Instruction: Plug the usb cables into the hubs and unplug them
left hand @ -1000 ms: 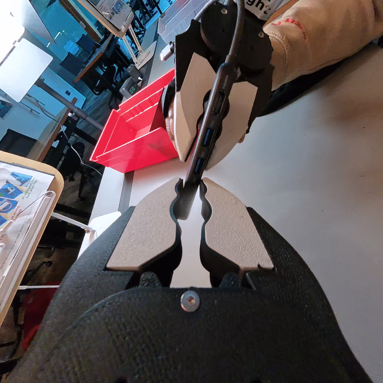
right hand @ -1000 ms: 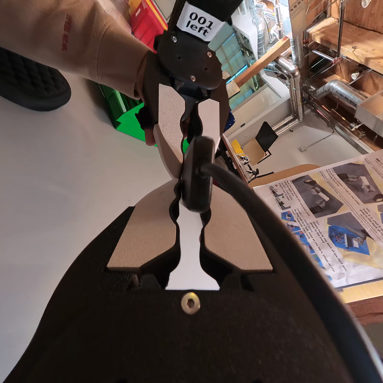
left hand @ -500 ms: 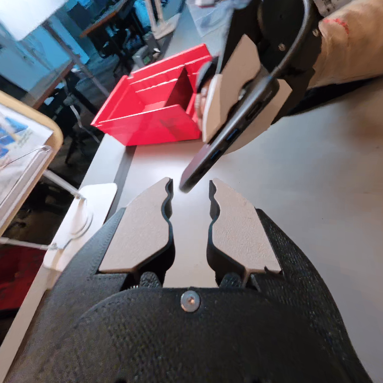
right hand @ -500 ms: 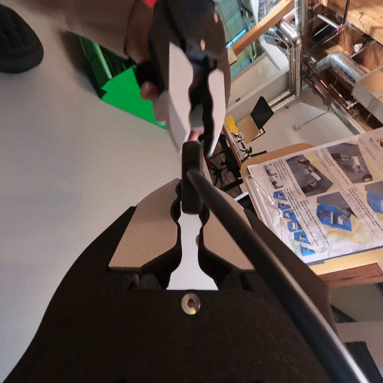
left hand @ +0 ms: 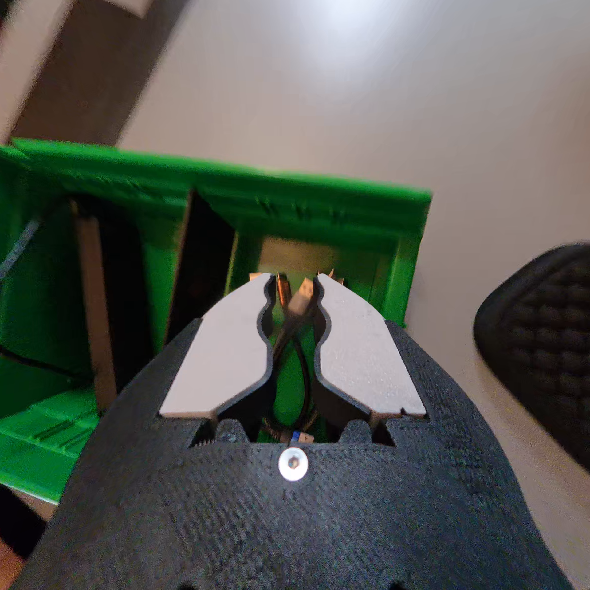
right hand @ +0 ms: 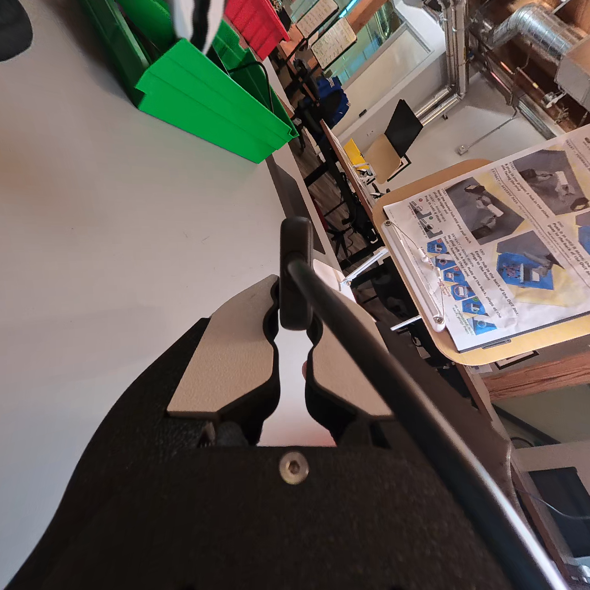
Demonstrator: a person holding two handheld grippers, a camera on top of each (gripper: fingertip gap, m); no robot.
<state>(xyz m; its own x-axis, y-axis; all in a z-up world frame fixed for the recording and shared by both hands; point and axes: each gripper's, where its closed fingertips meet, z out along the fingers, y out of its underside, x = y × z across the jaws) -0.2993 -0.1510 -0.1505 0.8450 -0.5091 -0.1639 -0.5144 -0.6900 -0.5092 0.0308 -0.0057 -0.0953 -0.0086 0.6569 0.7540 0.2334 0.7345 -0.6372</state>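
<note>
My right gripper is shut on a black USB hub, held on edge above the white table. The hub's black cable runs back over the right finger. My left gripper is open and points down into a compartment of the green bin. Several black USB cables with metal plugs lie in that compartment, seen between the fingers. I cannot tell if the fingers touch a plug. The green bin also shows in the right wrist view, with the blurred left gripper above it.
A black textured pad lies on the table right of the green bin. A red bin stands beyond the green one. A picture instruction sheet on a wooden board stands past the table's right edge.
My left gripper has opened, left the end of the hub and swung over to the green bin. My right gripper still holds the hub, now alone.
</note>
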